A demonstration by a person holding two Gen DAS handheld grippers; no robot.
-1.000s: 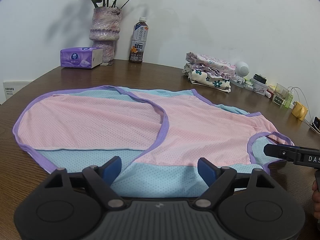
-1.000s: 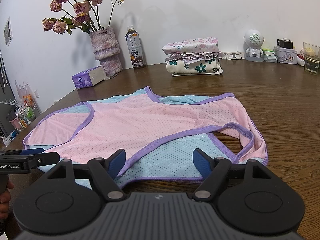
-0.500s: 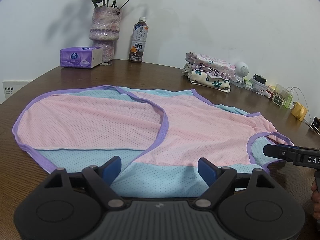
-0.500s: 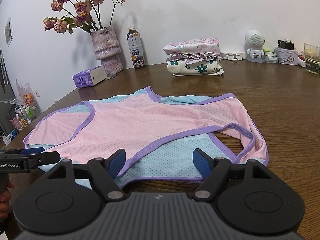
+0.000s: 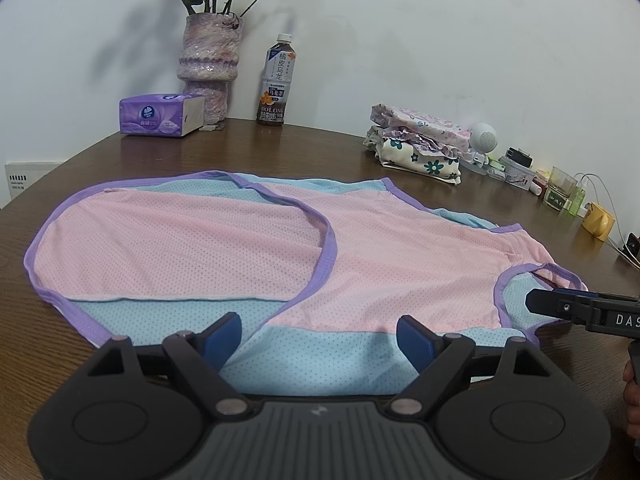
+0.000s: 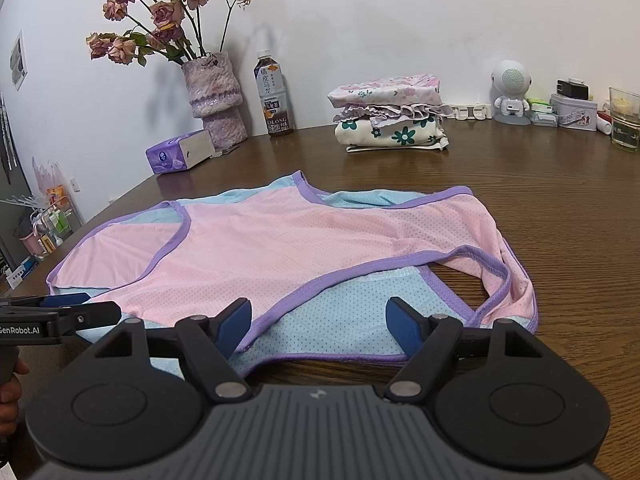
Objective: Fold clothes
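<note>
A pink and light-blue mesh top (image 5: 248, 240) with purple trim lies spread flat on the brown wooden table (image 6: 560, 200), its near edge just in front of both tools. One side panel is folded over onto the body, its purple edge curving across the pink cloth. At the other end the purple strap (image 6: 496, 276) forms a loose loop over the blue layer.

The left gripper (image 5: 320, 338) hovers at the near blue hem, its blue fingers (image 5: 222, 336) wide apart and holding nothing. The right gripper (image 6: 320, 322) sits low at the strap end, its fingers (image 6: 402, 324) likewise spread with only cloth and table between them. Each tool shows at the edge of the other's view, with part of a hand (image 6: 8, 392) behind it.

Compared with half a second and a second ago, almost nothing differs: the top keeps the same folds and both tools stay in nearly the same place with the same gap.

Further back stand a stack of folded floral clothes (image 6: 390, 120), a tea bottle (image 6: 274, 100), a purple tissue pack (image 5: 162, 116) and a vase of dried roses (image 6: 216, 96) against the white wall.
</note>
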